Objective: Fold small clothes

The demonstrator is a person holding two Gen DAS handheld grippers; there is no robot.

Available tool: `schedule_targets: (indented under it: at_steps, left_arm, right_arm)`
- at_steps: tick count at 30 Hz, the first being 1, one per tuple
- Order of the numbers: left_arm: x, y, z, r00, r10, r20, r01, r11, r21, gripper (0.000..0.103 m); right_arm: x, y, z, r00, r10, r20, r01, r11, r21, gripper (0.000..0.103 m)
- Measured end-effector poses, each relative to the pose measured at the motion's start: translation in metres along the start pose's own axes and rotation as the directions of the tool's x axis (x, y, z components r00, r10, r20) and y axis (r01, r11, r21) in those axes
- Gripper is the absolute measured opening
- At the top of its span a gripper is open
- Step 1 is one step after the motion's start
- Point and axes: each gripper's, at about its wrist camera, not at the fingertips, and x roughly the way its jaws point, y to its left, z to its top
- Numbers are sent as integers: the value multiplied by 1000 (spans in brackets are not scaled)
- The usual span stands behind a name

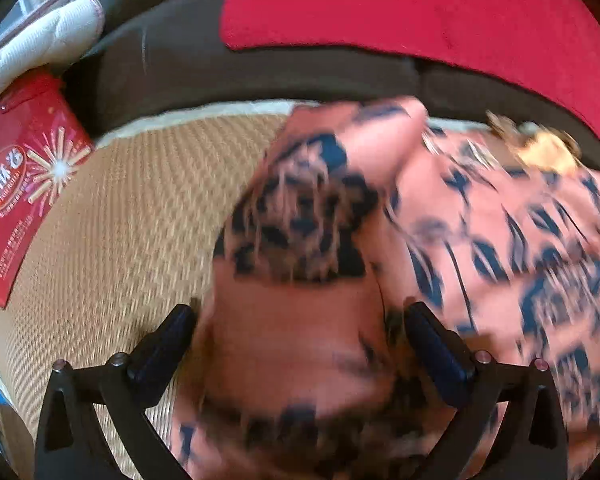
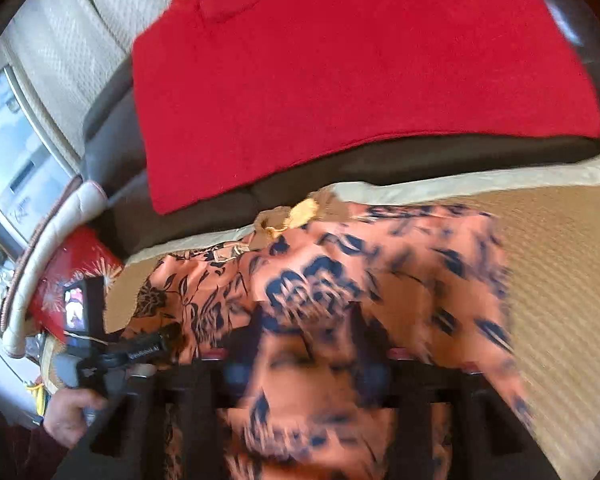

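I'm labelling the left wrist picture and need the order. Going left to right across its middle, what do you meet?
Red snack packet → woven mat → orange patterned garment, which fills the right side and lies between the left claw's fingers.

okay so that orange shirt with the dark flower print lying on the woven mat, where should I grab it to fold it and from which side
Judging by its pose, grip the orange shirt at its right edge, which lies free on the woven mat. Come in low from the right over bare mat. The middle is bunched and blurred, so a pinch there would likely catch several layers. The collar end, by the gold trim, sits against the sofa back.
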Motion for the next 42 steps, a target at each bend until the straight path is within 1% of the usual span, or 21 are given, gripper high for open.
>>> schedule_targets:
  at_steps: [1, 3, 6, 9, 11, 14, 17, 20, 22, 24, 25, 28, 29, 30, 31, 32, 33, 34, 35, 38, 42]
  left_arm:
    - [-9, 7, -7, 1000, -19, -12, 19, 1000, -10, 103]
    - [-40, 27, -26, 998, -28, 60, 30, 999, -28, 103]
    - [-84, 61, -56, 987, -17, 160, 21, 1000, -22, 103]
    - [-116, 94, -109, 975, -18, 222, 28, 999, -44, 103]
    - [-120, 111, -140, 977, -29, 210, 39, 998, -45, 103]
    - [-119, 122, -184, 986, -52, 160, 57, 998, -29, 103]
    - [-107, 131, -218, 988, -113, 102, 118, 992, -45, 103]
    - [-102, 133, -243, 978, -198, 71, 204, 975, -90, 103]
    - [-99, 132, -250, 973, -226, 52, 231, 966, -115, 103]
    - [-94, 130, -254, 960, -275, 44, 279, 954, -108, 103]
    - [-91, 129, -256, 954, -297, 34, 298, 948, -110, 100]
    - [-75, 127, -254, 935, -354, -1, 350, 924, -155, 83]
    - [-74, 125, -254, 939, -345, -2, 341, 928, -150, 83]
    - [-72, 123, -254, 941, -338, -2, 334, 931, -146, 83]
    - [-73, 123, -254, 943, -331, 3, 329, 934, -140, 74]
    - [-74, 122, -255, 947, -322, 6, 320, 938, -132, 58]
    - [-78, 124, -256, 948, -318, 9, 316, 940, -125, 47]
    - [-82, 126, -256, 942, -335, 14, 334, 934, -127, 18]
    - [-83, 128, -255, 930, -367, 19, 366, 921, -134, 7]
    - [-97, 124, -253, 925, -378, 38, 380, 921, -85, 7]
    - [-128, 114, -243, 890, -451, 69, 452, 892, 9, 6]
  right_arm:
    - [-16, -5, -8, 1000, -5, 22, 5, 1000, 8, 78]
    - [-50, -19, -20, 998, -32, 52, 31, 999, 22, 78]
    - [-88, -45, -49, 997, -50, 52, 45, 994, 95, 78]
    - [-132, -66, -88, 994, -106, 10, 104, 986, 130, 79]
    - [-148, -76, -113, 990, -138, -29, 141, 979, 147, 78]
    - [-164, -88, -150, 986, -133, -97, 149, 971, 186, 78]
    - [-153, -91, -182, 970, -119, -210, 163, 964, 209, 78]
    - [-138, -94, -209, 941, -143, -307, 212, 956, 204, 78]
    - [-131, -97, -219, 927, -152, -344, 230, 953, 197, 78]
    - [-121, -101, -228, 909, -165, -382, 256, 946, 201, 78]
    - [-117, -103, -231, 909, -155, -388, 251, 945, 210, 78]
    - [-108, -107, -238, 912, -114, -393, 223, 943, 245, 78]
    - [-108, -109, -240, 915, -107, -389, 213, 947, 242, 76]
    - [-109, -109, -240, 917, -97, -388, 202, 950, 239, 68]
    - [-109, -108, -242, 917, -77, -391, 183, 953, 242, 60]
    - [-107, -103, -244, 913, -56, -404, 164, 958, 237, 34]
    - [-109, -98, -245, 908, -64, -414, 163, 964, 209, 14]
    - [-112, -92, -245, 905, -89, -416, 175, 969, 173, 11]
    - [-114, -87, -246, 904, -98, -417, 175, 973, 152, 10]
    - [-127, -69, -244, 913, -60, -404, 125, 983, 137, 9]
    - [-153, -57, -227, 935, 37, -352, 22, 986, 163, 7]
